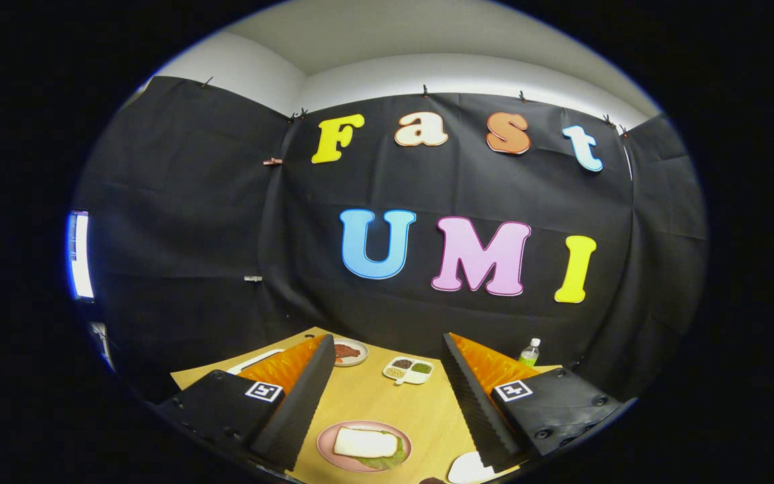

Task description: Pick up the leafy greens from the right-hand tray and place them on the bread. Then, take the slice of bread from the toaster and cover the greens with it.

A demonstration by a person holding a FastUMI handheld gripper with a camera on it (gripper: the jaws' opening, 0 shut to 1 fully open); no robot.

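Observation:
A pink plate [333, 457] lies on the wooden table between my two fingers, close in. On it sits a pale slice of bread [364, 442] with leafy greens [389, 461] poking out from under its near right edge. My gripper [385, 403] hangs above the table with its fingers wide apart and nothing between them. The left finger [299, 403] and right finger [474, 403] flank the plate from above.
Beyond the fingers a small divided white dish [408, 370] holds grains and greens. A plate with reddish food [349, 351] sits behind the left finger. A small bottle [530, 352] stands at the table's far right. A white object [469, 468] lies by the right finger.

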